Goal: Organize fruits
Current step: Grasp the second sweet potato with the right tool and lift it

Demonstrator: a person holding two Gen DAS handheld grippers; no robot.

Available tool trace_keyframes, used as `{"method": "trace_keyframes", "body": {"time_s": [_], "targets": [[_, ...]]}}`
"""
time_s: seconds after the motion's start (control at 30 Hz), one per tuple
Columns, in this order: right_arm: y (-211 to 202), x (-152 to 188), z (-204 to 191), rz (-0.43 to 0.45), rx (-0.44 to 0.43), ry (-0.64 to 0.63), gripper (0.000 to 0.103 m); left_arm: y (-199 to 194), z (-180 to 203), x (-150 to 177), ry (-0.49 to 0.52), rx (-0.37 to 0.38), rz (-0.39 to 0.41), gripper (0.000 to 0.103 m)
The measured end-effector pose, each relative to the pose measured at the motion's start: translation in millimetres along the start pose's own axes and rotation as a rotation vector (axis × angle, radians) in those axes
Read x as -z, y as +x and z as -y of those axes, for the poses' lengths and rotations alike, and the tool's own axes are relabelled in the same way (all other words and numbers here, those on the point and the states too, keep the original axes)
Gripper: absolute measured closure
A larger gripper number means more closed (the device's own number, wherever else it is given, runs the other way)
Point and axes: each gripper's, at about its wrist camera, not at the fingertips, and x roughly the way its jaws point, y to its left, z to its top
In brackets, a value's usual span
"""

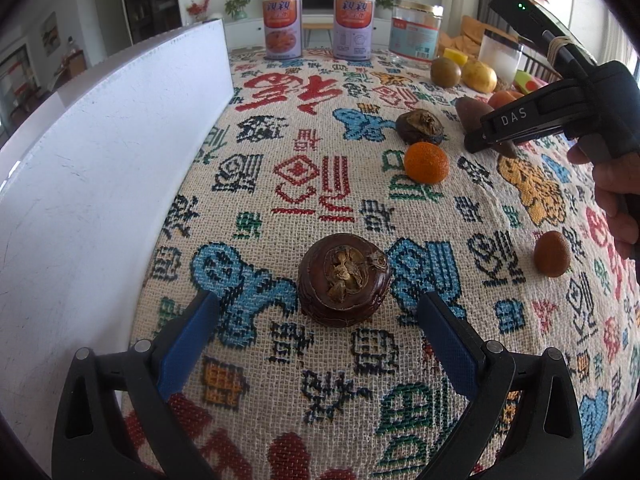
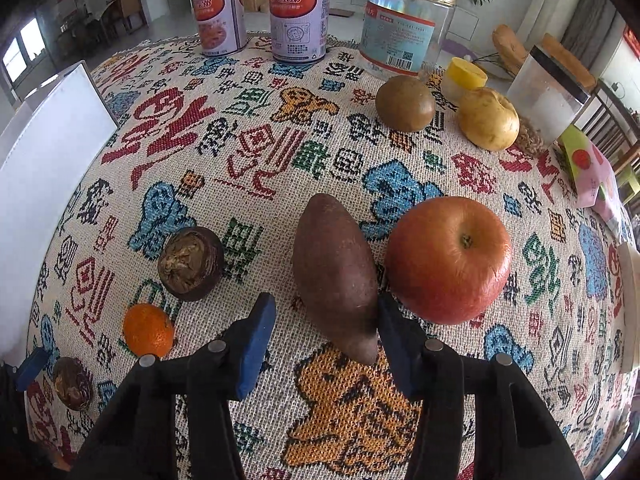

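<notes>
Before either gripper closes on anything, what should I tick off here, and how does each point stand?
1. Left gripper open: ok.
2. Dark brown round water chestnut centred ahead of the left jaws: ok, not yet between them.
3. Right gripper open: ok.
4. Brown pointed sweet potato between the right jaws: ok at its near tip only.
5. Red apple apart from the right-hand finger: cannot tell, they look close.
6. Destination container for fruit: cannot tell.
</notes>
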Motion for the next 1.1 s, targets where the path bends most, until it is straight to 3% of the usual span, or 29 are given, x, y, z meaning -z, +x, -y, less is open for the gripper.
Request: {"method": "trace_keyframes", "body": {"time_s": [0.1, 0.17, 0.3, 0.53, 0.67, 0.9, 1.1], "targets": [[4, -1, 1, -0.01, -0.035, 0.03, 0.071, 0, 0, 0, 0.0, 0.0, 0.0, 0.003], [4, 0, -2, -0.023, -0.033, 0.033, 0.074, 0, 0, 0, 0.0, 0.0, 0.0, 0.003], [-5, 11, 0, -0.048, -0.062, 0.049, 0.075, 0, 0, 0, 0.0, 0.0, 0.0, 0.003], [-41, 50, 28, -0.004, -0.151, 0.15, 0.08, 0, 0, 0, 0.0, -0.001, 0.0, 0.003], [-38, 78, 46, -0.064, -0.193, 0.197, 0.08, 0, 0, 0, -0.001, -0.001, -0.001, 0.003], [-38, 117, 93, -0.065, -0.39, 0.446, 0.081, 0, 1, 0, -0.001, 0.0, -0.001, 0.002], [-38, 113, 91, -0.048, -0.365, 0.444, 0.079, 0, 0, 0, -0.001, 0.0, -0.001, 0.002]]}}
